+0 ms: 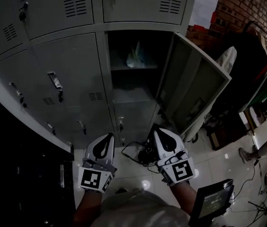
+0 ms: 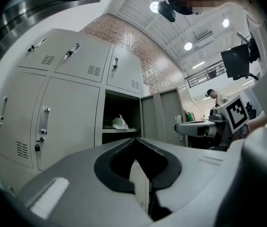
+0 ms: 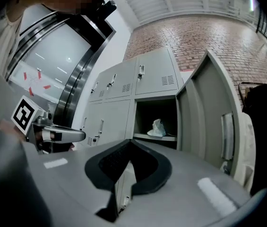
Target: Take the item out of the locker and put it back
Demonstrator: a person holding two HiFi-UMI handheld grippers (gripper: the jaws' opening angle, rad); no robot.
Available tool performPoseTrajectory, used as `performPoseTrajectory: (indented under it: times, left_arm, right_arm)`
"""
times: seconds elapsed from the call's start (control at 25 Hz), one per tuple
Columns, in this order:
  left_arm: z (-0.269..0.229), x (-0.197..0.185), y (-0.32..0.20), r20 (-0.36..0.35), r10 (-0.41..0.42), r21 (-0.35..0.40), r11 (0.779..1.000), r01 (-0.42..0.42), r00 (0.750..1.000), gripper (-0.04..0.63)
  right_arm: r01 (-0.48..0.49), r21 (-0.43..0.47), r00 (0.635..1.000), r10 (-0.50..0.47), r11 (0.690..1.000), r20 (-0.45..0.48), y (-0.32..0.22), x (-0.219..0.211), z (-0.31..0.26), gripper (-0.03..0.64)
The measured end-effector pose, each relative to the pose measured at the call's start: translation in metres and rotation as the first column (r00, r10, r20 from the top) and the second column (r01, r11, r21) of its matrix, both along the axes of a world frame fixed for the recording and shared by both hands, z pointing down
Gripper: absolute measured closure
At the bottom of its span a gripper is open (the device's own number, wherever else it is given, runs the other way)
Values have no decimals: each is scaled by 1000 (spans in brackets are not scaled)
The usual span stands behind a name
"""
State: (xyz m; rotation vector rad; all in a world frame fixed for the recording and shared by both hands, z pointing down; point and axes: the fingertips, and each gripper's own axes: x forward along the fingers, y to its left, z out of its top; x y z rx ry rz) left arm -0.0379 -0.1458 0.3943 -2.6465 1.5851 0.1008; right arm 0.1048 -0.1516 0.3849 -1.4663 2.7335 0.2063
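In front of the open locker (image 1: pixel 116 46), you hold both grippers low and side by side, well short of the opening. On the L gripper (image 1: pixel 108 137) and the R gripper (image 1: pixel 157 132) the jaws are together w/ nothing btwn them; each gripper view shows only the lockers beyond the tips. That reads as a ready pose: reach not yet begun, and you'd need to spread the jaws before going in.

The item, a crumpled white bag (image 1: pixel 135 56), sits on the upper shelf (image 1: pixel 133 68) inside, apart from both grippers. The door (image 1: pixel 194 84) stands wide to your right, prob. so neither arm has to work around it. The bag is dead ahead of both grippers, so either could take it.

Hard to see: the locker interior is v. dark. You can't tell what the bag holds, whether it has handles, or how far back it sits. The space under the shelf is dim, contents unclear. Cables (image 1: pixel 140 152) on the floor by the locker base are a tangle, no detail. The head view's left side is near black.
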Motion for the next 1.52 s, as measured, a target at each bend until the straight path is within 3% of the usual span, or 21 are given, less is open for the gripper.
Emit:
performPoseTrajectory:
  times: [0.68,1.52]
  left_arm:
    - [-18,-13,16,2,20,38,999,-20,1000,591]
    - [-19,-5,18,-4,24,38,999,-24,1000,591]
  right_arm:
    - [19,50,1000,-19,999,-1,22,-25,-20,617]
    - [15,63,1000,-13,998,-20,24,-18,-26,617]
